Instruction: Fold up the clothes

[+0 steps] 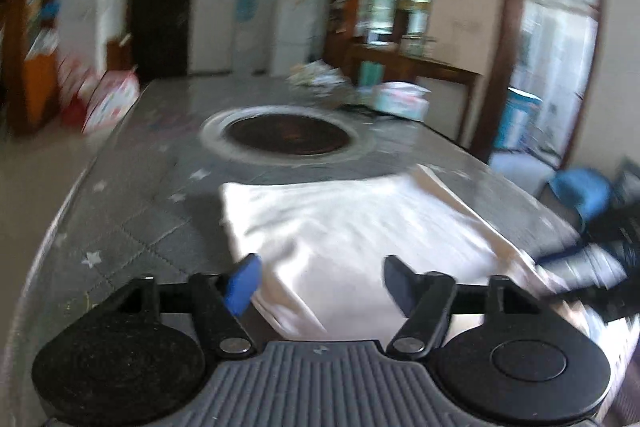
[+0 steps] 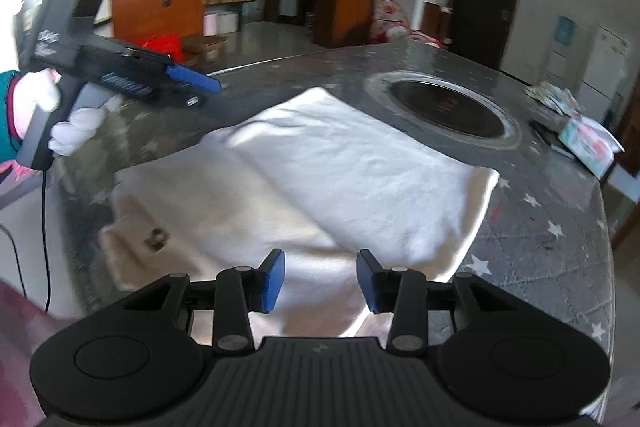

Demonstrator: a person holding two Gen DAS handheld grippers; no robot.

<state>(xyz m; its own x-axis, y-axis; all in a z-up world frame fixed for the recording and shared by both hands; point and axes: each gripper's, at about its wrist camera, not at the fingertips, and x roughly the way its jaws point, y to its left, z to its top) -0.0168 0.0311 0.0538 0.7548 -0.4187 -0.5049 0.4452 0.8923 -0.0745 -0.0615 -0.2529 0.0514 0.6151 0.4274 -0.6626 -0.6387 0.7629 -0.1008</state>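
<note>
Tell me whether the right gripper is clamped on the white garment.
No, the right gripper is open above the white garment, its jaws apart with nothing pinched.

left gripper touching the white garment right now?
Apart. In the right wrist view the left gripper hangs over bare tabletop, with dark surface showing between its blue fingers and the white garment. Its jaws look open in its own view.
</note>
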